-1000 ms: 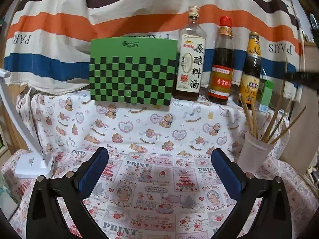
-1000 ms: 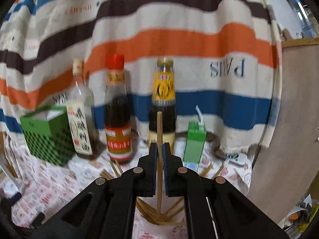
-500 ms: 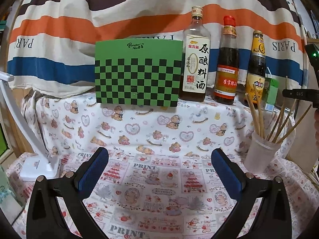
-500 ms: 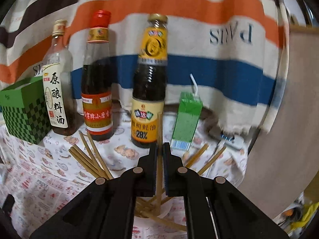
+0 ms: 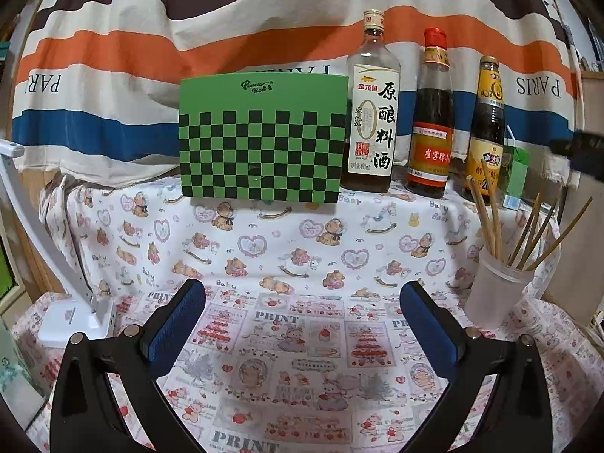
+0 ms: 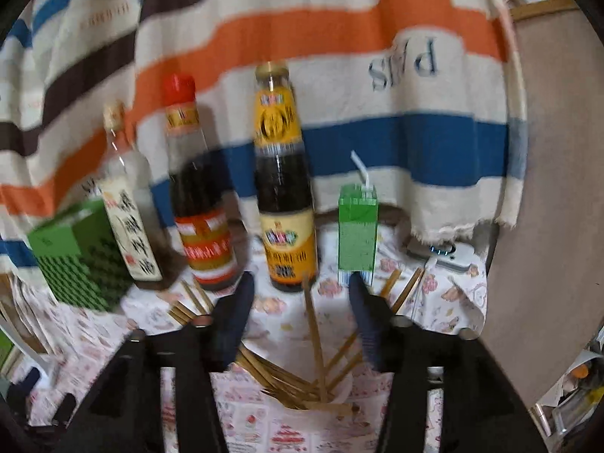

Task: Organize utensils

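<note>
Between the right gripper's (image 6: 302,294) just-opened, empty jaws a chopstick (image 6: 314,324) stands upright toward twelve o'clock in the cup (image 6: 339,396) below.

So from the left wrist view, the checkered box (image 5: 260,143) sits straight ahead of the fingers (image 5: 177,324) at the back of the desk (image 5: 287,249). Right of the box stand three bottles in a row: the wine bottle (image 5: 372,113) touching the box, then the red-capped bottle (image 5: 430,120), then the yellow-label bottle (image 5: 487,128). A juice carton (image 5: 515,177) is just behind and right of that last one. The cup (image 5: 494,290) sits ahead and right of the right finger, with chopsticks (image 5: 490,219) standing in it.

From the right wrist view, the cup (image 6: 339,396) is below and between the fingers (image 6: 234,321), and one chopstick (image 6: 313,332) stands upright in the gap, touching neither. A striped cloth (image 6: 339,113) hangs behind everything.
</note>
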